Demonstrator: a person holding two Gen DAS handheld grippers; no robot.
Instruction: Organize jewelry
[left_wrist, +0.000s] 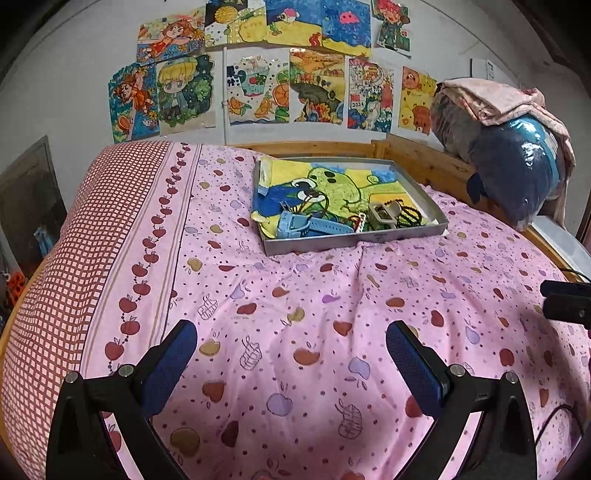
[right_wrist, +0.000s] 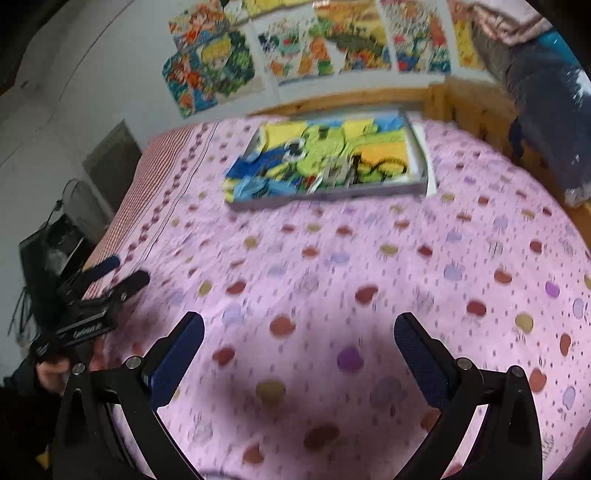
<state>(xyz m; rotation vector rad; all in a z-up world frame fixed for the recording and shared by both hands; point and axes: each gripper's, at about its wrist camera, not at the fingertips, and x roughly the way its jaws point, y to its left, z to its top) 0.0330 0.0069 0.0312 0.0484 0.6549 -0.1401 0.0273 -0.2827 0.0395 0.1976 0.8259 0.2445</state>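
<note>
A shallow grey tray (left_wrist: 354, 239) lined with a green cartoon drawing lies on the pink apple-print bed cover (left_wrist: 295, 317) near the headboard. Its front edge holds a blue watch (left_wrist: 306, 226), a beige clip (left_wrist: 384, 212), dark bead bracelets (left_wrist: 408, 216) and a pale bead strand (left_wrist: 364, 221). My left gripper (left_wrist: 291, 336) hovers open and empty over the cover, well short of the tray. In the blurred right wrist view the tray (right_wrist: 332, 194) lies ahead, and my right gripper (right_wrist: 299, 328) is open and empty. The left gripper (right_wrist: 114, 273) shows at the left there.
Colourful drawings (left_wrist: 273, 74) cover the wall behind the wooden headboard (left_wrist: 332, 147). A blue wrapped bundle with pink cloth (left_wrist: 513, 147) sits at the right on the bed frame. A checked red strip (left_wrist: 74, 258) borders the cover on the left. Dark clutter (right_wrist: 55, 243) stands beside the bed.
</note>
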